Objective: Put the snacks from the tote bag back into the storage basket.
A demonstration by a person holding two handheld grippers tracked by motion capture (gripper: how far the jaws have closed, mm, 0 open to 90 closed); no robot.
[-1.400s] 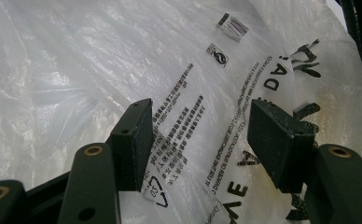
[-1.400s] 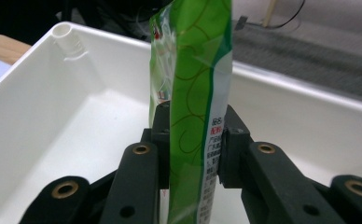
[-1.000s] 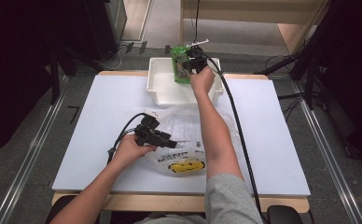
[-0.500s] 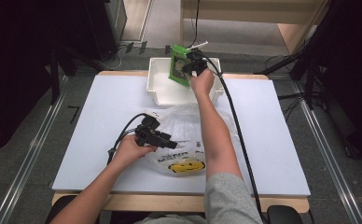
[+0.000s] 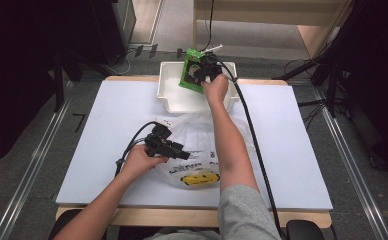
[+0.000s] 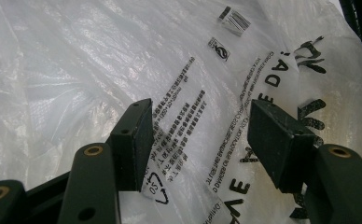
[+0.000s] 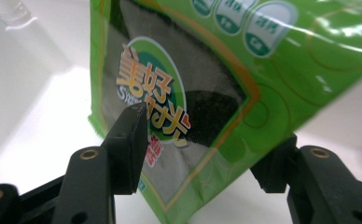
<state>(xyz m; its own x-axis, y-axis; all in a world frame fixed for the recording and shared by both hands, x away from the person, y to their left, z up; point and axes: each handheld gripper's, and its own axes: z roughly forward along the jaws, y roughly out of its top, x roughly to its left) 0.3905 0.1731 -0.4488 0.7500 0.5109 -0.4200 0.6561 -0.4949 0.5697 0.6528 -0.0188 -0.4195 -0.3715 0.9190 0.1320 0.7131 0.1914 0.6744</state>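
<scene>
Right gripper (image 5: pixel 198 75) jaws just opening wide, green packet (image 7: pixel 207 93) loose between them over white bin (image 5: pixel 169 97), table's far edge; left gripper (image 6: pixel 198 140) open over plastic bag (image 6: pixel 76 70).

High view: desk (image 5: pixel 292 150) evenly bright from overhead, soft shadows, dark surroundings at both sides, slightly soft image. Left gripper view: glare patches on plastic bag (image 6: pixel 100 70), near jaws blurred. Right gripper view: green packet (image 7: pixel 207 84) sharp mid-frame, glossy highlights, white background overexposed.

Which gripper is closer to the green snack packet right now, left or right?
Right. The right gripper has its jaws standing open around the green snack packet over the white bin; they have just been opening. The left gripper is on the plastic bag, nearer the person.
</scene>
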